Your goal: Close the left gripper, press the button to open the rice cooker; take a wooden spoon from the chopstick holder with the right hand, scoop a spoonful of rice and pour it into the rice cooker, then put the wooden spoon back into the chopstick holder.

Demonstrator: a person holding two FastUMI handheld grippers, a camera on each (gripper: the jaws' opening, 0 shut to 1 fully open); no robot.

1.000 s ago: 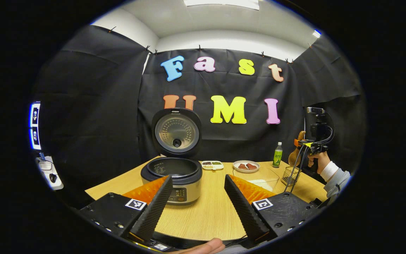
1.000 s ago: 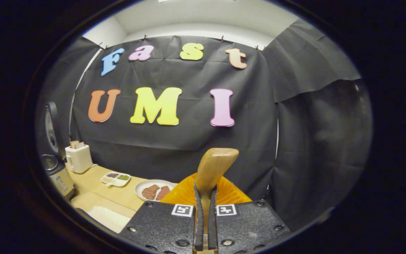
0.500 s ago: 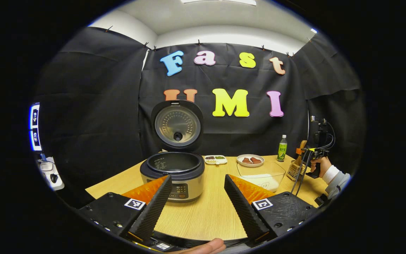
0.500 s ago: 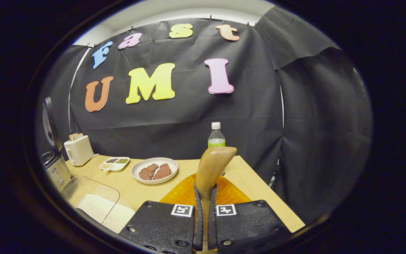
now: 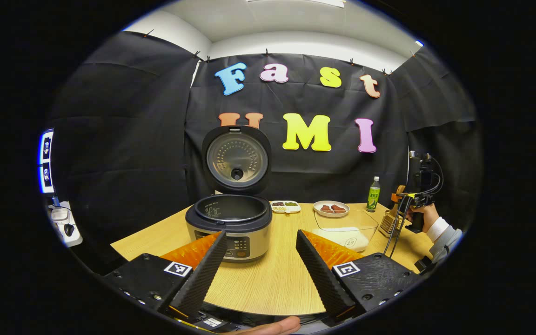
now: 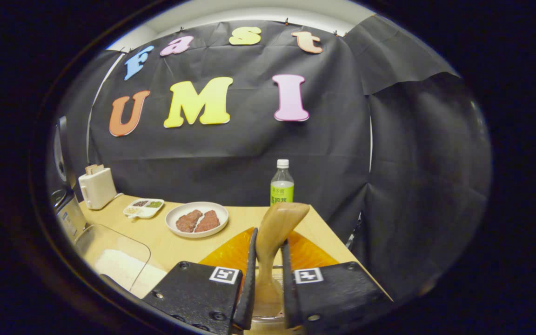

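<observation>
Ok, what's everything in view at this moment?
Table: one, light wood, under everything.
Cooker: one, silver and black, lid up, left part of the table.
Bowl: one, clear, white rice inside, right of the cooker.
Plate: one, white, two brown pieces on it, behind the bowl.
Divided dish: one, white, left of the plate.
Bottle: one, green label, white cap, back of the table.
Toaster: one, white, behind the cooker.
Holder: one, wire, right end of the table.
Spoon: one, wooden, upright over the holder.
Left gripper: jaws wide apart, holding nothing.
Right gripper: jaws either side of the spoon; contact unclear.
Hand: one, white sleeve, holding the right gripper.
</observation>
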